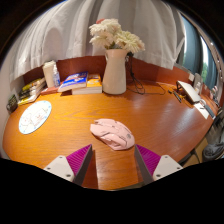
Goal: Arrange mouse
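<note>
The gripper (pixel 113 163) was held with its fingers apart, nothing clamped. A pink mouse (pixel 112 133) was seen just ahead of them on the table (pixel 160 115), a vase (pixel 115 72) beyond.

**Desk layout around the mouse**

The mouse (pixel 112 133) lies on the table (pixel 60 135), just ahead of the spread gripper (pixel 112 162) fingers. From the mouse, a vase (pixel 115 72) stands at 12 o'clock, well behind. Books (pixel 78 84) sit at 11 o'clock, near the vase's left. A round disc (pixel 35 116) lies at 9 o'clock, well apart.
</note>
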Demonstrator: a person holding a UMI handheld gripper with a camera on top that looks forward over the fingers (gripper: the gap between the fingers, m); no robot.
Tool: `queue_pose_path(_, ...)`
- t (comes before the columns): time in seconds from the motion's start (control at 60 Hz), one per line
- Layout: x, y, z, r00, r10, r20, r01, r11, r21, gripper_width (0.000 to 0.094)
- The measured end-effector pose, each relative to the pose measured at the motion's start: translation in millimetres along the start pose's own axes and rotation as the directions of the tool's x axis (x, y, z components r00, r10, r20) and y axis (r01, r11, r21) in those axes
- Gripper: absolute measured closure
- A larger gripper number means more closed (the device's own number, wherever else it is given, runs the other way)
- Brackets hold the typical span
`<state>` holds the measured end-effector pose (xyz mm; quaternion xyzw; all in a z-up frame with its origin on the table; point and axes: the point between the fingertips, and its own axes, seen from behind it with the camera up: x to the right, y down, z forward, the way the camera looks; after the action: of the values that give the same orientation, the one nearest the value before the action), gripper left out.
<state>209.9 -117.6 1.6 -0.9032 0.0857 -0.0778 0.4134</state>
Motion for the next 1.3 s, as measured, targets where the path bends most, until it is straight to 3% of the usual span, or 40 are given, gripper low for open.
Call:
queue_pose_path(0.367, 10.0, -49.3, 78.4, 0.994, 0.022, 0.103, -0.020, 1.000, -0.024, 0.0119)
queue_pose_path(0.45, 10.5, -57.5, 88.0, 0.994, 0.023, 0.104, -0.020, 1.000, -0.023, 0.0222)
queue_pose_path(0.533, 8.8, -63.4, 94.7, 0.994, 0.022, 0.107, -0.020, 1.000, -0.017, 0.0385)
queue_pose_path(0.783, 8.6, -67.1, 103.3, 0.997, 0.026, 0.079, -0.022, 0.998, -0.059, 0.0523)
queue_pose_path(0.9, 5.2, -77.1, 99.7, 0.994, 0.077, 0.081, -0.069, 0.992, -0.102, 0.0527)
queue_pose_path(1.017, -11.6, -147.7, 66.3, 0.999, 0.031, 0.043, -0.031, 0.999, 0.012, 0.0522)
queue_pose_path(1.2, -98.5, -270.1, -7.9, 0.996, 0.020, 0.090, -0.039, 0.976, 0.216, 0.0519)
queue_pose_path(1.3, -164.6, -302.7, -34.8, 0.991, -0.011, 0.133, -0.025, 0.963, 0.268, 0.0516)
